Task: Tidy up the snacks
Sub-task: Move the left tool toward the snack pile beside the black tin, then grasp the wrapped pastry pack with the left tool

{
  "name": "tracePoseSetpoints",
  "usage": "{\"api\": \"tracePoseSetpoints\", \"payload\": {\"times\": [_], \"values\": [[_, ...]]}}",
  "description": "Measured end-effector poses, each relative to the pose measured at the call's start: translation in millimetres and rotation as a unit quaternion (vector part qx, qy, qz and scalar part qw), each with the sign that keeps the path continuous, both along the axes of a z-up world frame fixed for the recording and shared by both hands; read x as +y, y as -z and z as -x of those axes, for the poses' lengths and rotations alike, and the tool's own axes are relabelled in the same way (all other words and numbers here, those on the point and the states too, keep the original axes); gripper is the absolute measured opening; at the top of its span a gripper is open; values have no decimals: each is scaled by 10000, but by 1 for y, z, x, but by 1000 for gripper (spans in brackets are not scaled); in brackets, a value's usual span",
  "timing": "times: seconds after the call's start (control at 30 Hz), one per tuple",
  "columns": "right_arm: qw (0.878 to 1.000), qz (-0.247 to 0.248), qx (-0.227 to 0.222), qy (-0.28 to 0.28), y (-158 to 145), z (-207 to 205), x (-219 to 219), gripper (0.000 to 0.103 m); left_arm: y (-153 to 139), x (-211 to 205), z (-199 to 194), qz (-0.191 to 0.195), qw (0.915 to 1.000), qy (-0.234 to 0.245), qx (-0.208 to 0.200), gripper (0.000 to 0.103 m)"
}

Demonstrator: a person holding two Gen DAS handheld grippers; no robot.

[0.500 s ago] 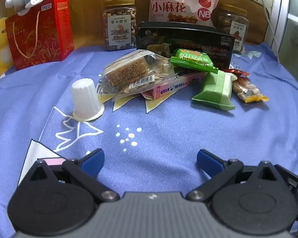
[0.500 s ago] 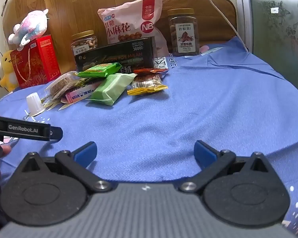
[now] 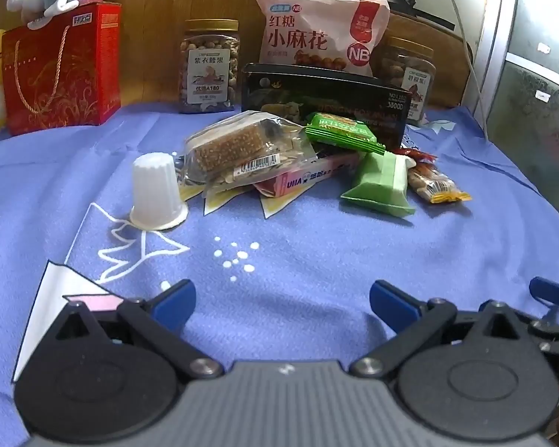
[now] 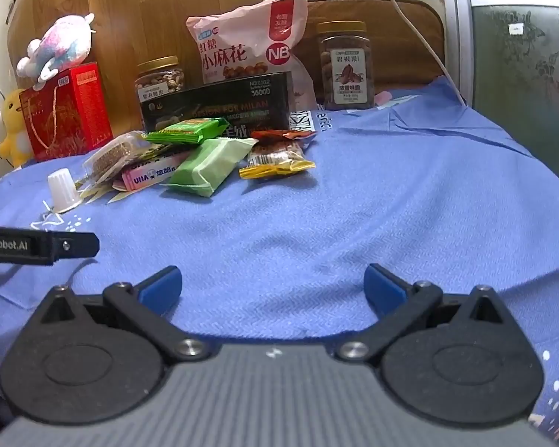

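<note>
Left wrist view: left tongs (image 3: 282, 304) wide open, holding nothing.
Right tongs (image 4: 272, 286): wide open, empty.
Jar (image 3: 209, 65): full of nuts.
Blue cloth (image 4: 391, 201): bare on the right.

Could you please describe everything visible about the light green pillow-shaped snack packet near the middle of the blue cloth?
The light green pillow-shaped snack packet looks like matte plastic film, puffed and sealed, with flat crimped ends and no print that can be read. It lies flat on the blue cloth at the right side of the snack heap, one end pointing toward the cameras. Its far end tucks under the darker green printed wrapper, and the yellow-ended clear nut packet lies right beside it. Neither gripper touches it.
</note>
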State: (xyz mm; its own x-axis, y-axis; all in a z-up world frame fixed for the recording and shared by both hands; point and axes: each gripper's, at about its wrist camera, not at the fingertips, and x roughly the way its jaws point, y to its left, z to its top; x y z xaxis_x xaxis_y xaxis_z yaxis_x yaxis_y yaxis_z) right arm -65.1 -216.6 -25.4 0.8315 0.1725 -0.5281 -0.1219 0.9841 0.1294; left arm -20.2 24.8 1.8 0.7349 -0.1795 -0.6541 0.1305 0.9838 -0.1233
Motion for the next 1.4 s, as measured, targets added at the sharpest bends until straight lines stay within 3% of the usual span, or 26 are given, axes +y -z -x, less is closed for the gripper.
{"api": "tracePoseSetpoints", "payload": {"times": [0.3, 0.43, 0.6, 0.73, 0.93, 1.07, 1.27, 1.3, 1.37, 1.4], "values": [[9997, 178, -175, -25, 5, 3, 2, 103, -2, 7, 6, 62, 9999, 14, -100, 103], [9993, 289, -200, -99, 5, 3, 3, 103, -17, 26, 12, 169, 9991, -136, -357, 103], [9990, -317, -290, -123, -4, 0, -3, 102, -42, 65, 21, 105, 9950, -437, -887, 103], [9977, -174, -463, -468, -20, -12, 17, 64, -55, 94, 5, 154, 9931, -623, -984, 100], [9912, -498, -189, -1215, -42, -56, 59, 39, -57, 119, -30, 613, 9929, -596, -822, 82], [9854, -406, -150, -1646, -53, -81, 96, 33, -44, 133, -43, 1033, 9914, -576, -562, 69], [9833, -275, -111, -1793, -63, -132, 124, 34, -42, 139, -57, 1257, 9892, -570, -484, 71], [9833, -243, -62, -1801, -64, -142, 127, 34, -47, 140, -64, 1249, 9896, -533, -482, 74], [9827, -150, -30, -1846, -64, -156, 133, 35, -53, 139, -80, 1296, 9899, -374, -426, 96], [9823, -96, 1, -1871, -63, -162, 136, 44, -53, 139, -91, 1394, 9892, -316, -331, 98]]}}
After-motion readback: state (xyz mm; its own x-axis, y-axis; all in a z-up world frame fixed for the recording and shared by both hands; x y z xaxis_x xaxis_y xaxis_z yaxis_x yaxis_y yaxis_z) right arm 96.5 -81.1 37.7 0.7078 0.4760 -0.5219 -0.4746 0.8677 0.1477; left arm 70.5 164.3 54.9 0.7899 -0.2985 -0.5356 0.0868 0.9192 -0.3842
